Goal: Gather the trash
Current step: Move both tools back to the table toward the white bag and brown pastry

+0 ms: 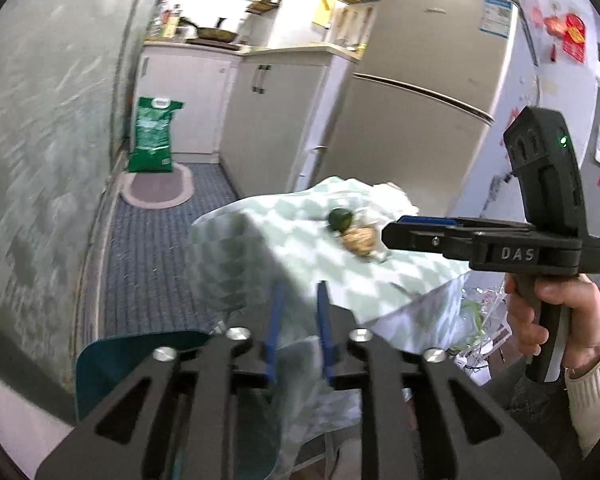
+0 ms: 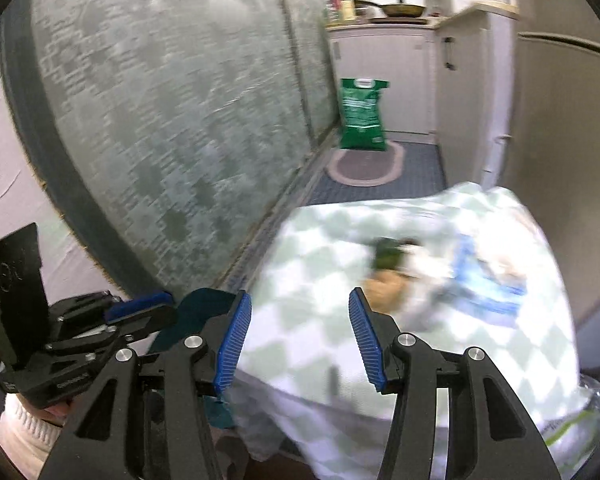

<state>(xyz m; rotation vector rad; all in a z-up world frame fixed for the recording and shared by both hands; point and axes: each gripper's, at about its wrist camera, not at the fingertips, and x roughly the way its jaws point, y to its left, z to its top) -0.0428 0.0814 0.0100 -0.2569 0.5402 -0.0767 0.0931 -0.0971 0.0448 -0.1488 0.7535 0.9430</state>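
Above a desk (image 1: pixel 260 240) draped in a green-and-white checked cloth, both grippers hover with nothing between their pads.

Left gripper (image 1: pixel 298 292) has its blue pads a narrow gap apart and empty; right gripper (image 2: pixel 300 312) is spread wider, also empty, gripped by a hand (image 1: pixel 556 312) in a cream sleeve. Trash lies on the cloth near the desk's far side: a dark green round piece (image 1: pixel 340 219) touching a crumpled tan lump (image 1: pixel 360 240), with a blue-and-white wrapper (image 2: pixel 488 280) just beside them. A teal bin (image 1: pixel 140 364) sits below the desk's near edge, and a green sack (image 1: pixel 154 136) stands on the floor by the cabinets.
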